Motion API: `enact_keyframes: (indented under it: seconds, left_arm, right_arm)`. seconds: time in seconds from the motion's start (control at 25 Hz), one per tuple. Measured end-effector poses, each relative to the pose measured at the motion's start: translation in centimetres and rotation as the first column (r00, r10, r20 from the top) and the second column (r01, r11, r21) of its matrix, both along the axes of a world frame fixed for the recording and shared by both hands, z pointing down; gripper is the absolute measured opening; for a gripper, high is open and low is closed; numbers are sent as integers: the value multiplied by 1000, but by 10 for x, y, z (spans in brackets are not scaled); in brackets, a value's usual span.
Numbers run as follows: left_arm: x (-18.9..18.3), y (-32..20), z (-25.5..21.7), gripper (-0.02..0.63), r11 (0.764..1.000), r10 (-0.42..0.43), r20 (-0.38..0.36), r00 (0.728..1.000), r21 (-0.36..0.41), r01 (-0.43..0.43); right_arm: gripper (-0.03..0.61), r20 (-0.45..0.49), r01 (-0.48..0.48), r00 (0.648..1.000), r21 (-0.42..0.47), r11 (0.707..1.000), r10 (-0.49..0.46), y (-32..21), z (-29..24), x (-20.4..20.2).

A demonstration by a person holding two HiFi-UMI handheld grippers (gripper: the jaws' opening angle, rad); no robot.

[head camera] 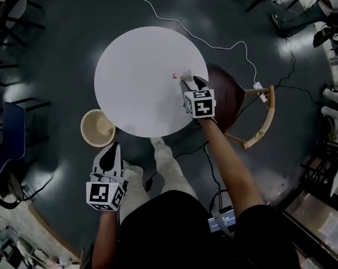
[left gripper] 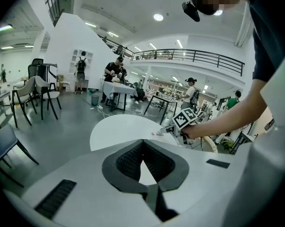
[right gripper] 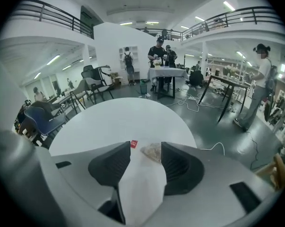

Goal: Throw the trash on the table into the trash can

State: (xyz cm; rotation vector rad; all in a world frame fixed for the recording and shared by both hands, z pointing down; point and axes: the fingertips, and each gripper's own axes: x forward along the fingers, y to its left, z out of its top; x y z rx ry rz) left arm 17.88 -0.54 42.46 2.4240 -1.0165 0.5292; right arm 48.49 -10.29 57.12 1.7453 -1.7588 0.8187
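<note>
The crumpled wrapper [right gripper: 152, 152] lies on the desk [right gripper: 109, 119] at the tips of the open right gripper [right gripper: 143, 149], nearer its right jaw; the closed, empty left gripper [left gripper: 142, 142] hangs well apart.

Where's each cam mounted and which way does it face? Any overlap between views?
Head view: on the person's head, looking steeply down at the white table and trash can; shows both arms, legs, left claw, right claw.
Left gripper view: on the left claw, looking across the table toward the right claw; shows its own shut jaws and the right forearm.
Right gripper view: on the right claw, tilted down at the table; its jaws stand apart, crumpled wrapper showing between them, red scrap beside.
Shared: all three show the table.
</note>
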Motion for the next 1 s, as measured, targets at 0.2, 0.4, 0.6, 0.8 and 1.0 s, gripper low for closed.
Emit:
enact_keyframes:
  seconds: [0.2, 0.4, 0.6, 0.8, 1.0]
  left_arm:
    - [11, 8, 22, 8, 1000, 4, 26, 1000, -31, -3]
    - [15, 12, 36, 8, 998, 1, 30, 1000, -61, 0]
    - [24, 8, 40, 8, 998, -2, 32, 999, -59, 4]
    - [29, 8, 39, 8, 998, -1, 29, 1000, -55, 2]
    - [28, 13, 40, 8, 999, -9, 30, 1000, -51, 11]
  right_arm:
    - [209, 5, -5, 1000, -43, 999, 5, -6, 36, 12]
    - [211, 9, -21, 1000, -51, 998, 22, -14, 56, 18]
    - [179, 14, -49, 999, -41, 998, 50, -15, 60, 30]
    - [54, -37, -29, 999, -52, 998, 27, -12, 58, 33]
    - [47, -39, -4, 999, -38, 999, 3, -8, 54, 26]
